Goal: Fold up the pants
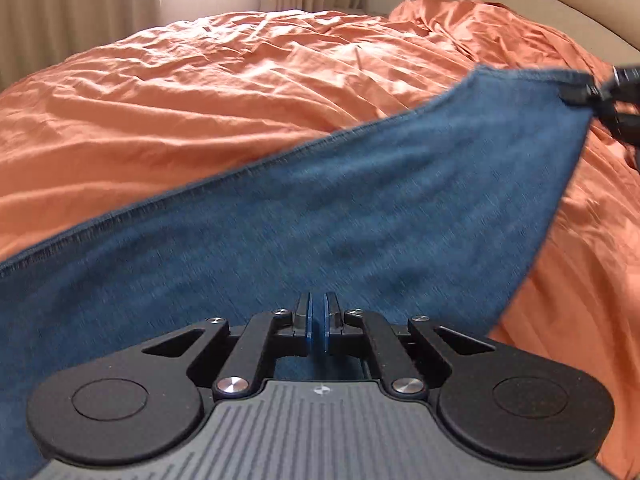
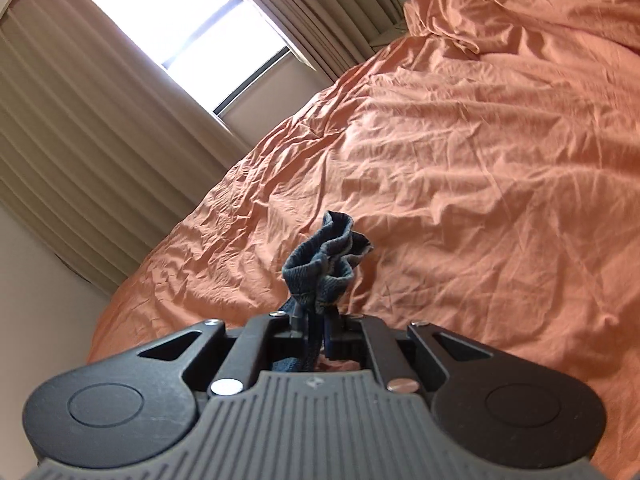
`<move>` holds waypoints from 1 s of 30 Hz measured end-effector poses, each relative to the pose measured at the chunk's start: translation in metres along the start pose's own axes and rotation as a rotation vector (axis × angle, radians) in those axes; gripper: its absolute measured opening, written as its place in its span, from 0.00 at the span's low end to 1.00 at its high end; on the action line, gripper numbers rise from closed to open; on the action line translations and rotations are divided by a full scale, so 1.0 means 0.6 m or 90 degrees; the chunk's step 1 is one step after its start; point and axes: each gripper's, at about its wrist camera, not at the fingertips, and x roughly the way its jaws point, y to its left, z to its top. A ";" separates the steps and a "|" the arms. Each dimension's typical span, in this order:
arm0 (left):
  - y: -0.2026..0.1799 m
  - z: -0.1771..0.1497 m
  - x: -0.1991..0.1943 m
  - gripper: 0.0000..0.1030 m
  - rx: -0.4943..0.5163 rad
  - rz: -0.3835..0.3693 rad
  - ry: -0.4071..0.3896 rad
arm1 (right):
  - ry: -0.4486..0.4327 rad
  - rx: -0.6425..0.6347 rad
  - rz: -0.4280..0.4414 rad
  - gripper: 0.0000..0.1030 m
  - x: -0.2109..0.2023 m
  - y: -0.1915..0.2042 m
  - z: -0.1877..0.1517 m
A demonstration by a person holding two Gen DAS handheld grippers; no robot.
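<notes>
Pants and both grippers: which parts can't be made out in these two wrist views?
- Pants, left wrist view: waistband and second leg cut off by the frame's left and bottom edges; the weave is motion-blurred.
- Left gripper: fabric lies behind the nearly closed jaws; whether they pinch it is unclear.
- Right gripper: mostly cut off at the right edge.
- Right wrist view: only a bunched hem shows; the gripper body hides the rest.

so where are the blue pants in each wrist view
Left wrist: the blue pants stretch as a wide band from lower left to the right gripper at upper right.
Right wrist: a bunched edge sticks up at centre.
Shared landmark: the orange bedsheet.
</notes>
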 end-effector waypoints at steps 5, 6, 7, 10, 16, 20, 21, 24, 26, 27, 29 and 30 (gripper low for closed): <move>-0.035 -0.062 -0.032 0.01 -0.005 -0.045 0.000 | -0.017 -0.111 0.023 0.01 -0.023 0.136 -0.001; -0.036 -0.071 -0.038 0.01 -0.004 -0.055 0.002 | -0.020 -0.130 0.034 0.01 -0.024 0.167 -0.005; -0.038 -0.079 -0.047 0.02 0.002 -0.053 0.001 | -0.022 -0.145 0.046 0.02 -0.024 0.196 -0.009; -0.014 -0.090 -0.086 0.03 -0.028 -0.060 -0.022 | -0.023 -0.186 0.079 0.02 -0.024 0.281 -0.030; 0.096 -0.090 -0.186 0.03 -0.113 -0.020 -0.077 | 0.005 -0.211 0.147 0.02 0.015 0.411 -0.112; 0.182 -0.105 -0.241 0.03 -0.186 0.016 -0.105 | 0.058 -0.205 0.182 0.02 0.067 0.463 -0.200; 0.200 -0.110 -0.249 0.03 -0.199 0.024 -0.109 | 0.076 -0.205 0.186 0.02 0.083 0.471 -0.227; 0.242 -0.128 -0.262 0.03 -0.236 0.043 -0.113 | 0.145 -0.225 0.180 0.01 0.135 0.490 -0.327; 0.262 -0.145 -0.264 0.03 -0.259 0.045 -0.108 | 0.199 -0.239 0.164 0.01 0.168 0.490 -0.395; 0.271 -0.155 -0.266 0.03 -0.268 0.045 -0.106 | 0.227 -0.247 0.152 0.01 0.183 0.488 -0.428; 0.284 -0.168 -0.264 0.03 -0.279 0.049 -0.099 | 0.264 -0.278 0.117 0.02 0.206 0.482 -0.483; 0.289 -0.173 -0.263 0.06 -0.283 0.048 -0.095 | 0.272 -0.289 0.107 0.03 0.214 0.474 -0.501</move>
